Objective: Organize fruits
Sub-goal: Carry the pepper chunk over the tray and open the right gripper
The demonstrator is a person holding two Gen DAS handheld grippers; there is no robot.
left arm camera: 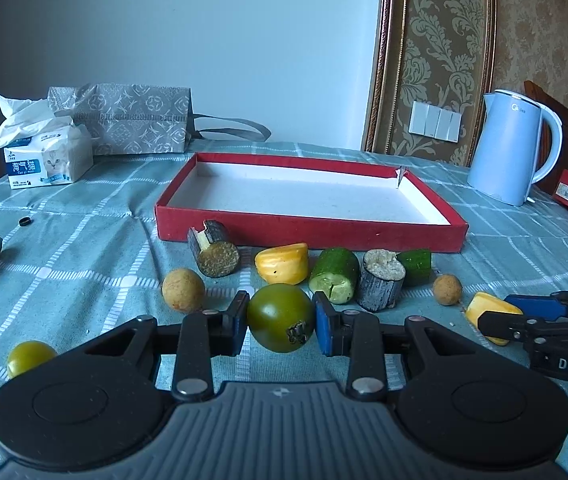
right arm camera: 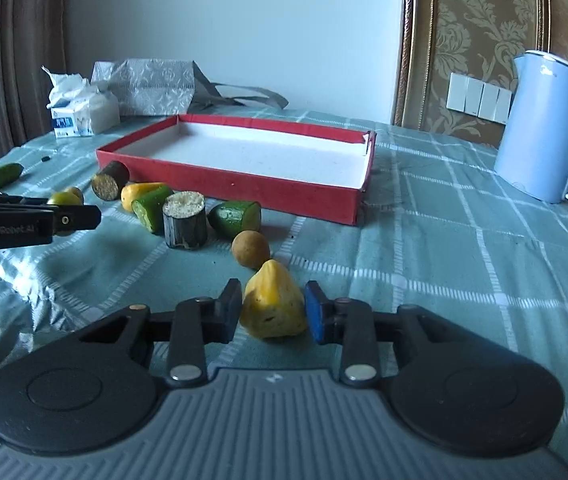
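1. Left wrist view, nearest zone: the left gripper (left arm camera: pixel 280 322) is clenched on a green tomato (left arm camera: pixel 279 317). Both pads press its sides, and its dried stem scar faces the camera. The skin is dark olive green, smooth and glossy.
2. Right wrist view, nearest zone: the right gripper (right arm camera: pixel 272 310) grasps a yellow fruit piece (right arm camera: pixel 272 307) that tapers to a point at the top. Its skin is waxy with a few small dark specks. The base appears to rest on or just above the tablecloth (right arm camera: pixel 444 260).
3. Middle zone: loose items lie in a row just in front of the red tray (left arm camera: pixel 308 232). These include two dark sugarcane stubs (left arm camera: pixel 380 280), green cucumber sections (left arm camera: pixel 334 276), another yellow piece (left arm camera: pixel 281 269) and two tan round fruits (left arm camera: pixel 183 290). A small yellow-green tomato (left arm camera: pixel 29 357) sits apart on the near left.
4. Probable reason for the layout: the row beside the tray keeps each carry short, and each gripper can take one item at a time.
5. Far zone: the tray's white floor holds no fruit, so sorting is judged to be at its start. A blue kettle (left arm camera: pixel 512 148), a tissue pack (left arm camera: pixel 45 160) and a grey patterned bag (left arm camera: pixel 131 124) stand behind it.
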